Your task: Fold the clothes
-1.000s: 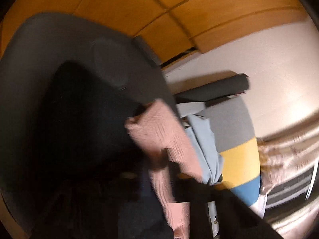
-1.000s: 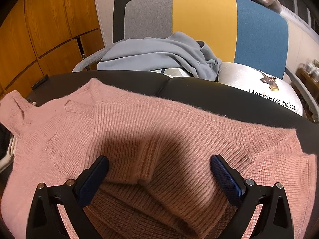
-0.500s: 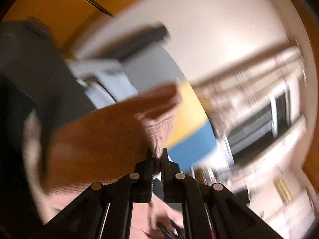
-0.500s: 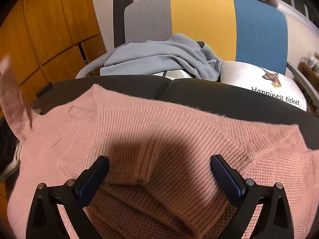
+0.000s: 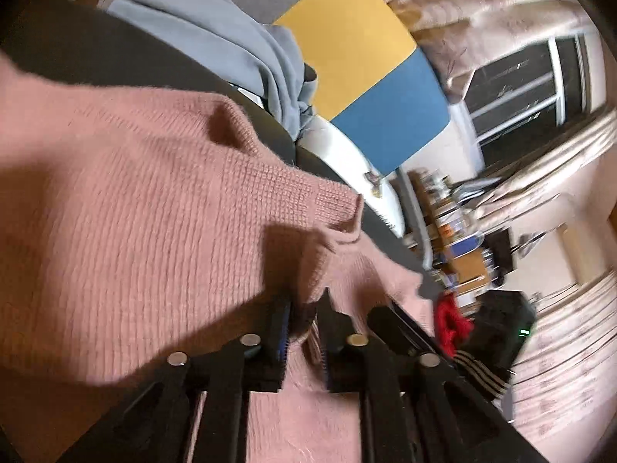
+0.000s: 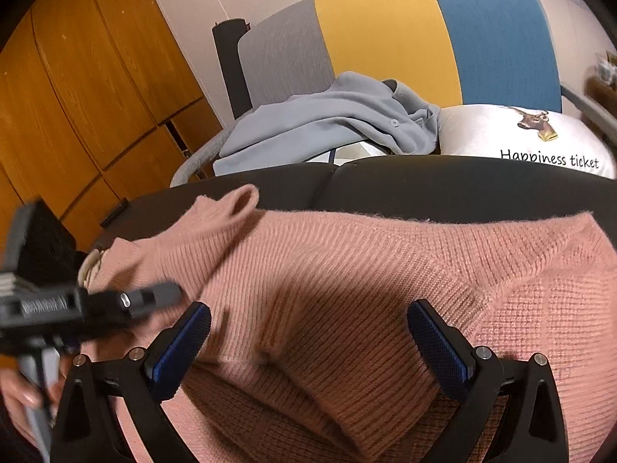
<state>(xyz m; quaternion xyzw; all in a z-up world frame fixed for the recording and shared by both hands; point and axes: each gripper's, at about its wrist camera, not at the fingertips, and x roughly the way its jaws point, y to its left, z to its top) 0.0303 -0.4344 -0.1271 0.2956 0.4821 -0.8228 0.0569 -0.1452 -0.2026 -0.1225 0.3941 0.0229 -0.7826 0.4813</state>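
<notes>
Behind the work: a chair back (image 6: 405, 34) in grey, yellow and blue panels, a grey-blue garment (image 6: 331, 123) heaped on its seat, and a white cushion (image 6: 528, 135) printed "Happiness ticket" just beside it. Wooden cabinet doors (image 6: 88, 77) on the left. In the left wrist view a dark window (image 5: 528, 92), curtains and a cluttered shelf off to the right (blurred).

Pink knit sweater (image 6: 366, 289) lies spread on a dark padded surface (image 6: 443, 189) — one sleeve (image 6: 231, 208) folded in over the body, cuff near the far edge.

Left gripper (image 5: 302, 332) low over the sweater, tilted downward; its fingers are opening, a narrow gap, knit showing between the tips but not pinched. Its body crosses the lower left of the right wrist view, blocking that corner, a hand (image 6: 19, 393) beneath it.

Right gripper (image 6: 308, 347) pitched down over the sweater's middle — fingers spread wide, released, nothing gripped.
</notes>
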